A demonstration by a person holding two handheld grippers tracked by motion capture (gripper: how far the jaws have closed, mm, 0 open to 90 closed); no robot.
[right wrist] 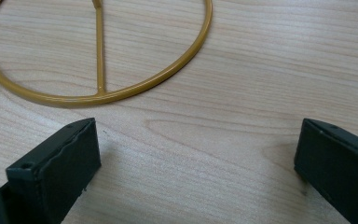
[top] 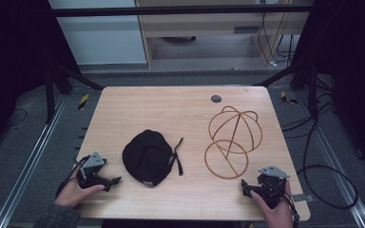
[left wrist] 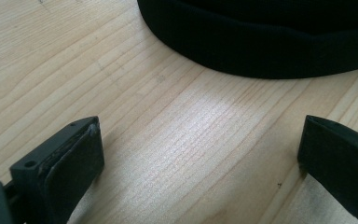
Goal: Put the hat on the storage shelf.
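On the wooden table [top: 138, 99], the black cap [top: 147, 156] lies left of the wire hat stand [top: 232, 139], untouched; nothing looks started. Left gripper [top: 115, 180] and right gripper [top: 244, 186] rest near, jaws spread, empty.

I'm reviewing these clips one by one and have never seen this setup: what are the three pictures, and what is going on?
A person sits at a light wooden table, holding a two-jaw black handheld gripper in each hand. The high view looks down from above: left gripper, right gripper. The other two pictures come from cameras riding on those grippers. On the table lie a black fabric cap and a yellow wire hat stand. Both grippers are open, holding nothing.
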